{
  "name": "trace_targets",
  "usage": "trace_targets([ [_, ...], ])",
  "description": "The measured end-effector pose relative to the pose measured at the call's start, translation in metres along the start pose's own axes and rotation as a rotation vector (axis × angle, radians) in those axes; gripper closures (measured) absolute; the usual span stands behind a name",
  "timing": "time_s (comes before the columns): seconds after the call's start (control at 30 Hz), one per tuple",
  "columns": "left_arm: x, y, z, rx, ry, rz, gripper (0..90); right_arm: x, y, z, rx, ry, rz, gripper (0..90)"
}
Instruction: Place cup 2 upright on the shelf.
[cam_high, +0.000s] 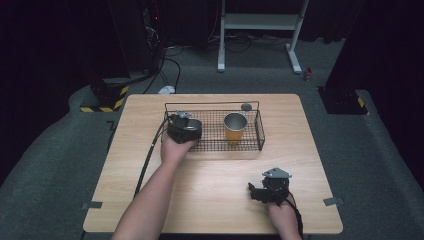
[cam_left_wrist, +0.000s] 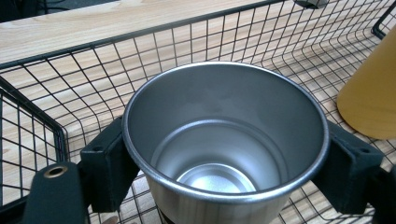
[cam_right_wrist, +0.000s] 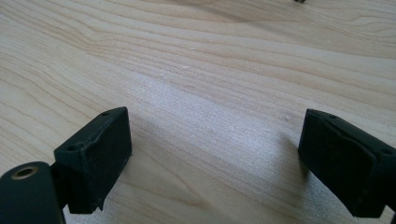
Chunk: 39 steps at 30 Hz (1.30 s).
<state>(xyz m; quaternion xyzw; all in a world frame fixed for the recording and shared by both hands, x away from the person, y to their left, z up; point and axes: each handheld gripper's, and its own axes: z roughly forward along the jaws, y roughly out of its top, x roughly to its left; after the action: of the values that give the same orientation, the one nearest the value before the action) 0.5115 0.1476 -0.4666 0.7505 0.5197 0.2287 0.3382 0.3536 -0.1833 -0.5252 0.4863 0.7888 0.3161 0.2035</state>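
The left gripper (cam_high: 184, 126) is clamping a steel cup (cam_left_wrist: 224, 140) by its sides, pads pressing just under the rim, and is holding it upright in the left end of the wire basket (cam_high: 260, 131), well clear of the yellow cup (cam_high: 235, 128) standing to its right. To do this well, I judge the person should be keeping the cup level and easing the jaws apart only once its base is resting flat on the mesh. The right gripper (cam_high: 260, 192) is waiting on the wooden table (cam_high: 215, 200) with its jaws wide apart and nothing between them.
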Motion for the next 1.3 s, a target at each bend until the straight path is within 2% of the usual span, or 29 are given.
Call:
trace_targets([
  [0.2, 0.0, -0.001, -0.002, 0.032, -0.012, 0.01, 18.0, 0.0, 0.0, 0.0, 0.0, 0.0, -0.001, 9.5],
  [0.33, 0.0, -0.002, 0.0, 0.057, -0.01, 0.012, 13.8, 0.0, 0.0, 0.0, 0.0, 0.0, 0.004, 9.6],
  [0.63, 0.001, 0.003, -0.012, -0.006, 0.001, -0.012, 0.6, 0.0, 0.0, 0.0, 0.0, 0.0, 0.004, 9.5],
  [0.8, 0.001, 0.003, -0.024, -0.044, -0.003, -0.004, 0.6, 0.0, 0.0, 0.0, -0.001, 0.0, 0.002, 9.5],
  [1.0, 0.004, -0.001, -0.037, -0.075, -0.031, -0.011, 0.6, 0.0, 0.0, 0.0, -0.001, 0.0, 0.002, 9.5],
  [1.13, 0.007, -0.007, -0.044, -0.081, -0.048, -0.013, 0.7, 0.0, 0.0, 0.0, 0.0, 0.0, 0.004, 9.5],
  [1.3, 0.011, -0.014, -0.051, -0.068, -0.05, -0.028, 0.7, 0.0, 0.0, 0.0, 0.0, 0.0, 0.004, 9.6],
])
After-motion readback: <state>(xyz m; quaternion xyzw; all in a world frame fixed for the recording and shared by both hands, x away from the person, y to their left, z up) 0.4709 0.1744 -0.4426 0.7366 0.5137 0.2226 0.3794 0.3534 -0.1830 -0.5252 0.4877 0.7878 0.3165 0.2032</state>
